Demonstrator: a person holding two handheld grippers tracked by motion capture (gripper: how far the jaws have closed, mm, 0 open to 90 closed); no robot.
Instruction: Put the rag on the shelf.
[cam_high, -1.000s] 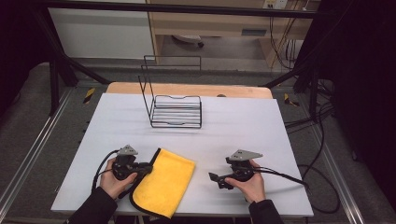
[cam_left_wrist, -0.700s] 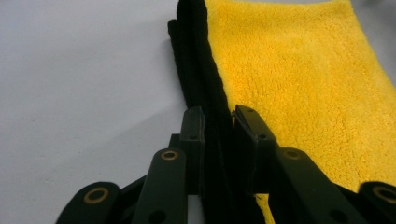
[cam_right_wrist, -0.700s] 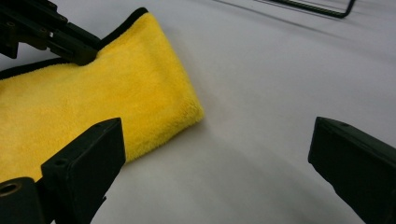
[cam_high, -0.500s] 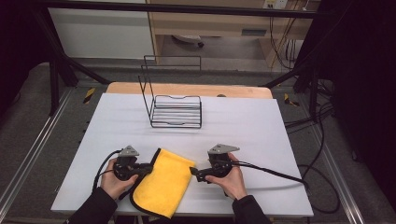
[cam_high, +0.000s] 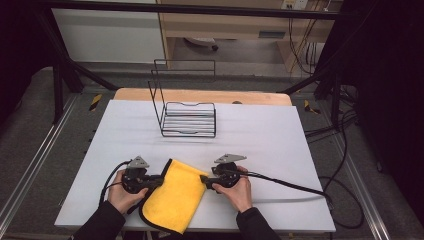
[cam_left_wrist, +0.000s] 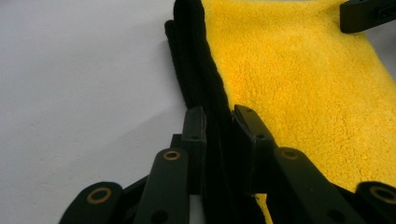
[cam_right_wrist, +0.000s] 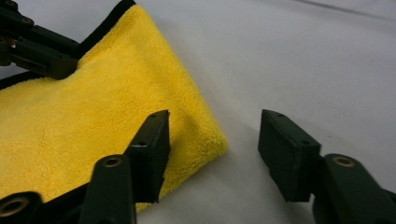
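High view: yellow cloth (cam_high: 175, 195) lies folded at the bench's (cam_high: 260, 135) near edge, a bit left of centre, its near corner hanging over that edge. My left claw (cam_high: 159, 181) is at the cloth's left edge — jaws clamped on the black-trimmed hem. Left gripper view confirms: hem (cam_left_wrist: 205, 102) runs up between both pads, pinched tight, yellow pile spreading off to the right.

My right claw (cam_high: 204, 178) sits at the cloth's right edge. Right gripper view: jaws have just been closing, not yet gripping — one jaw over the yellow pile (cam_right_wrist: 93, 107) near the cloth's corner, the other over bare bench, gap between them, corner of cloth lying in it. Pads not pressing the cloth.

Wire rack (cam_high: 187, 112) stands toward the bench's far edge, approx. centre-left, well apart from cloth and both claws. Cable trails from right claw toward the bench's right edge.
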